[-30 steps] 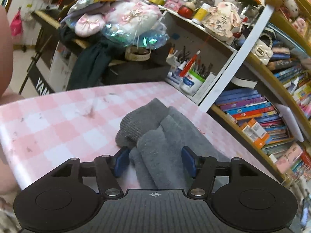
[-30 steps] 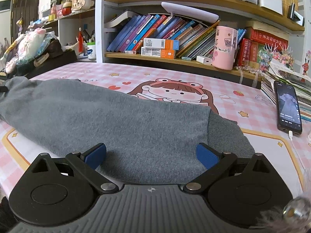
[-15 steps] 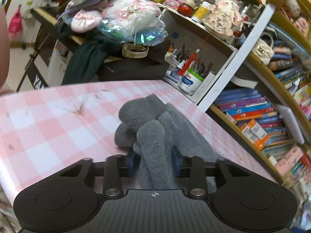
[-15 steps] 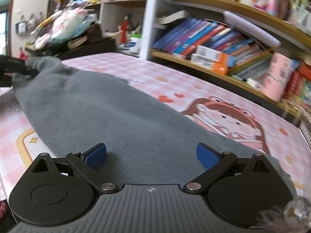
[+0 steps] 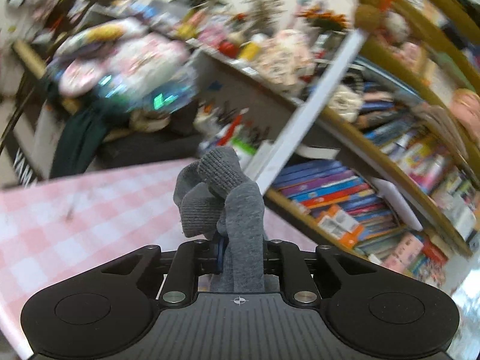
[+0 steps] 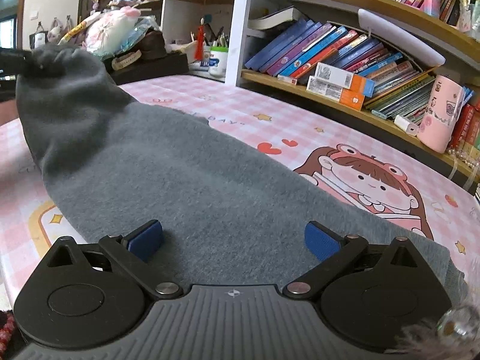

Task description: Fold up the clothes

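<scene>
- The left gripper (image 5: 240, 255) pinches a bunched end of the grey garment (image 5: 237, 210); its jaws have just been closing, and the fabric is squeezed between them, with ribbed cuffs sticking up above the grip.
- In the left wrist view, that gathered end is lifted clear of the pink checked desk (image 5: 75, 219), and the background is blurred.
- Seen from the right wrist, the raised end sits at the far left, drawn into a peak where the left gripper (image 6: 15, 60) holds it.
- From that peak the grey garment (image 6: 195, 186) slopes down and lies flat across the desk (image 6: 300, 126), reaching to the near right edge of the view.
- The right gripper (image 6: 234, 240) is spread wide, its 2 blue pads (image 6: 147, 238) apart just over the flat fabric and pinching nothing.
- A cartoon girl print (image 6: 372, 177) on the desk cover shows just past the garment's far edge.
- A bookshelf (image 6: 330, 90) with slanted books runs behind the desk, and a pink cup (image 6: 441, 111) stands at its right end.
</scene>
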